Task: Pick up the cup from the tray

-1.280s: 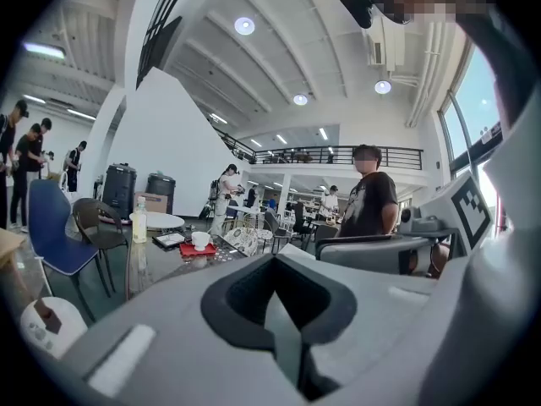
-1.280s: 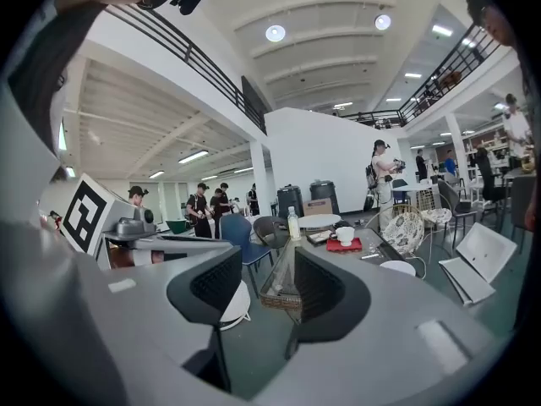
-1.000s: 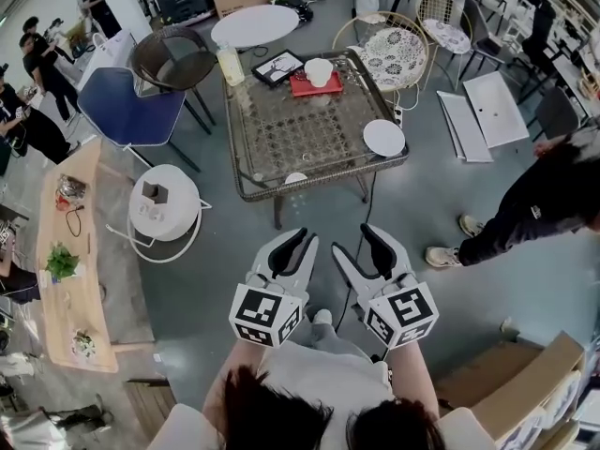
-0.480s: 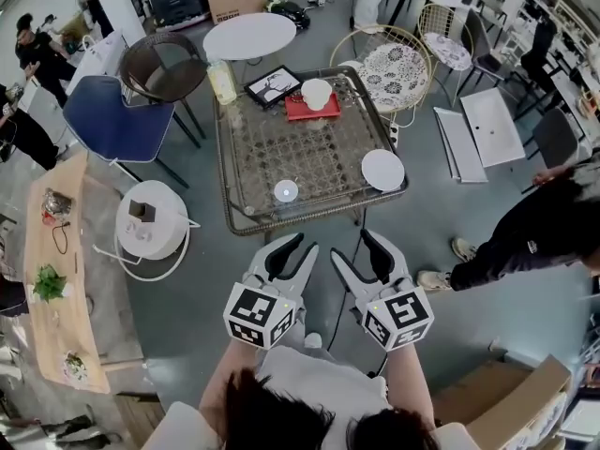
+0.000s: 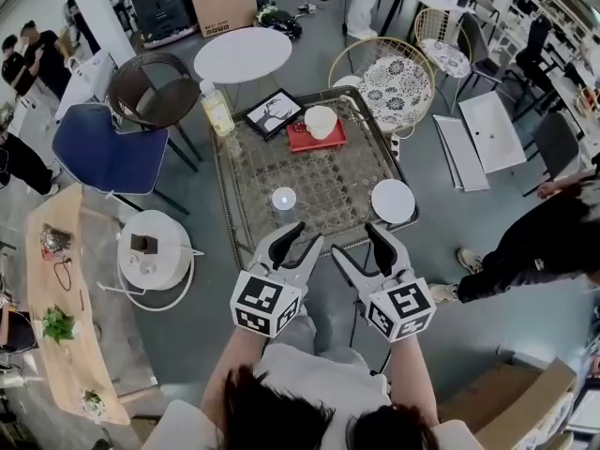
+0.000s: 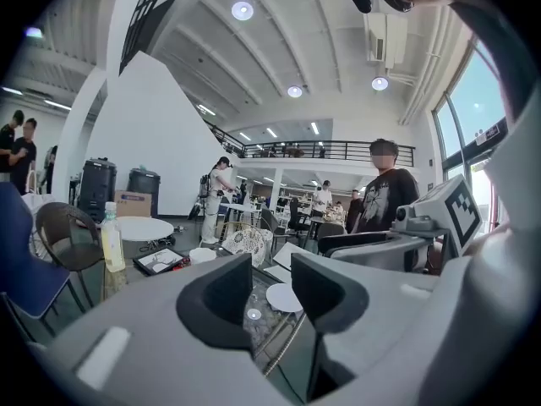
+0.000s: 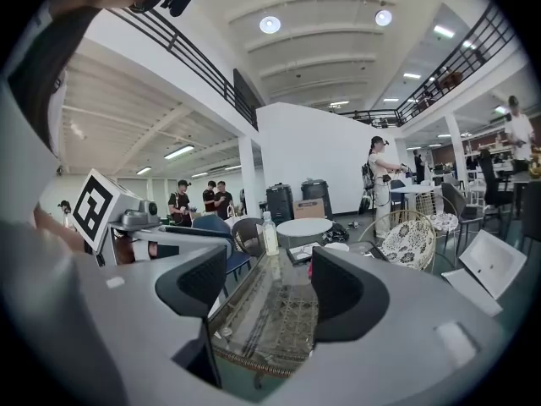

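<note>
Nearest the person, both tongs are held side by side over the floor, short of the worktop. Left tongs [image 5: 298,242] are spread, nothing between them. Right tongs [image 5: 361,248] are also spread and empty. The jaw pads are dark, scooped and look rubbery, set in grey plastic shells.

Next comes the worktop [image 5: 319,172], a clear glass sheet over a woven wicker frame with a raised rim. It looks hard and slick. On the near half lie a small white disc [image 5: 283,198] and a flat white plate [image 5: 393,201], well apart from each other.

The cup [image 5: 321,122] sits at the far end on a red tray [image 5: 302,142], well apart from both tongs. It is white, round and open-topped, and no handle can be made out. Material is too small to tell — ceramic or paper.

Judged light, stiff and smooth-walled, so it is likely slippery in the pads and possibly fragile if ceramic. Best hold seems to be across the body at about mid-height, one pad on each side, with a gentle squeeze. The thin flat tray may slide on the glass if it is nudged.

Beside the tray are a black-framed picture [image 5: 274,113] and a clear plastic bottle [image 5: 217,111] of yellowish liquid. Chairs and a round white table stand beyond.
</note>
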`<action>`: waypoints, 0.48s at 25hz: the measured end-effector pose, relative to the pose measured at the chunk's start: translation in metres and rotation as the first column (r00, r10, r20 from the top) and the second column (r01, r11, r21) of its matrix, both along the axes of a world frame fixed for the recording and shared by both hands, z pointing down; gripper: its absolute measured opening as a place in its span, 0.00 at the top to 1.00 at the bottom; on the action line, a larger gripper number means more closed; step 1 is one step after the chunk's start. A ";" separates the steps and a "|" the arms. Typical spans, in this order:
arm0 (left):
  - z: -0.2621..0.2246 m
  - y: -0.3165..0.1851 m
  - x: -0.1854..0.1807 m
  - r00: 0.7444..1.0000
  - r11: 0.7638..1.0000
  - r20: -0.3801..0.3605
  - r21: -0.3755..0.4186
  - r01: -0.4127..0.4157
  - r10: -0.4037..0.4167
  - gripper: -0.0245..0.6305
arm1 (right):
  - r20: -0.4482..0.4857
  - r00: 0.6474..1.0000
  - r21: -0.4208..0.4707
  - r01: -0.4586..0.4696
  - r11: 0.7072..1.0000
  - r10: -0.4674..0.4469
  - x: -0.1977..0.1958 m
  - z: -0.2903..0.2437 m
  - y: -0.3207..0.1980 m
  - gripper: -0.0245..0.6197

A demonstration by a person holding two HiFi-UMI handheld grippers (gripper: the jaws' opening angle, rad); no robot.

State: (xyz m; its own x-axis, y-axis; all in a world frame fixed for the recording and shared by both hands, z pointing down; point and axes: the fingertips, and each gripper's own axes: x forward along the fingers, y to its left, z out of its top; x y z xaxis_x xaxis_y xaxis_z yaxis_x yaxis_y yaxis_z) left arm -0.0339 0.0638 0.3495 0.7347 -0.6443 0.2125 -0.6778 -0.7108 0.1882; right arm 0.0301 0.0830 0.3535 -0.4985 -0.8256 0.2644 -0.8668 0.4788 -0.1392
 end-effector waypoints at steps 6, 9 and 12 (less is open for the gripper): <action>0.001 -0.041 -0.006 1.000 1.000 0.009 0.012 -0.002 0.002 0.75 | 0.011 1.000 -0.006 -0.007 1.000 0.007 -0.003 0.004 -0.036 0.45; 0.008 -0.056 -0.008 1.000 1.000 0.012 -0.001 0.002 -0.002 0.75 | 0.016 1.000 -0.019 -0.005 1.000 0.005 -0.003 0.010 -0.049 0.45; 0.017 -0.071 -0.007 1.000 1.000 0.019 -0.021 0.004 -0.003 0.75 | 0.022 1.000 -0.031 0.002 1.000 -0.001 -0.001 0.017 -0.066 0.45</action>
State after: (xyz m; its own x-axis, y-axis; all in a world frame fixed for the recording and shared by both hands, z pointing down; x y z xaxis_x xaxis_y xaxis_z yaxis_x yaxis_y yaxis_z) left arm -0.0412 -0.0069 0.3669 0.7281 -0.6420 0.2401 -0.6838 -0.7044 0.1903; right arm 0.0294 0.0174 0.3706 -0.5058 -0.8165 0.2783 -0.8626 0.4753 -0.1732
